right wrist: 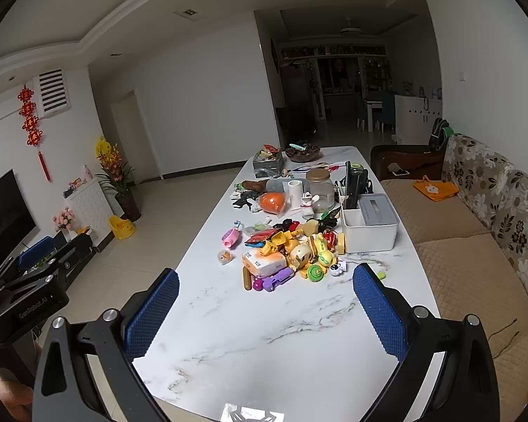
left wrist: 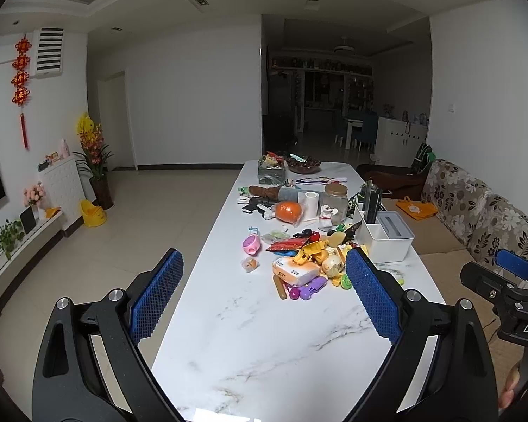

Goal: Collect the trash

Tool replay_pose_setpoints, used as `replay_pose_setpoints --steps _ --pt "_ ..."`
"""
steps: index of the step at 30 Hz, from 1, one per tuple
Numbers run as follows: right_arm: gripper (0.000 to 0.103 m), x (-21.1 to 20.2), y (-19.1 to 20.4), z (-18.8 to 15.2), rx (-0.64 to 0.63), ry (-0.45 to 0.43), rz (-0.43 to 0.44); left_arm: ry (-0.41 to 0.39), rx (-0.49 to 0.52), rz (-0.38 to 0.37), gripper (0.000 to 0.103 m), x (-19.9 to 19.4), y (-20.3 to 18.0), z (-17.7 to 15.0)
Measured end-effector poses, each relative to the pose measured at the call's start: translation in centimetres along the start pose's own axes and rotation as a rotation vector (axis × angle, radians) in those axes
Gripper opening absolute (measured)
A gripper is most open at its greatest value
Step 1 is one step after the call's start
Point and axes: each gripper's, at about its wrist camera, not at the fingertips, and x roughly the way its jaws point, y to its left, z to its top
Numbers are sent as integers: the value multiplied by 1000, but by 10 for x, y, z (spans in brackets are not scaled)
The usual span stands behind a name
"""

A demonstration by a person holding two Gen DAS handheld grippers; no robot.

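Both the left tool (left wrist: pixel 264 302) and the right tool (right wrist: pixel 265 311) gape wide, empty, over bare marble tabletop (right wrist: pixel 264 344). Ahead of them lies the litter pile (right wrist: pixel 285 256), with a white bin (right wrist: pixel 369 235) beyond to its right.

Bench (left wrist: pixel 264 334) runs lengthwise ahead; near half bare. Toy pile (left wrist: pixel 309 263) mid-bench, tissue pack (left wrist: pixel 294 271) at its near edge. Box (left wrist: pixel 387 237) right of pile. Jar (left wrist: pixel 335 199) behind pile; bowl (left wrist: pixel 303 164) at far end. Sofa (left wrist: pixel 475 211) right of bench.
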Motion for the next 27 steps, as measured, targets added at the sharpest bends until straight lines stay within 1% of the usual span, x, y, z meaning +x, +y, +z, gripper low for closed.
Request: replay_pose_setpoints --steps 27 --pt "98 -2 9 -2 -10 5 -7 19 -3 0 91 1 -1 -4"
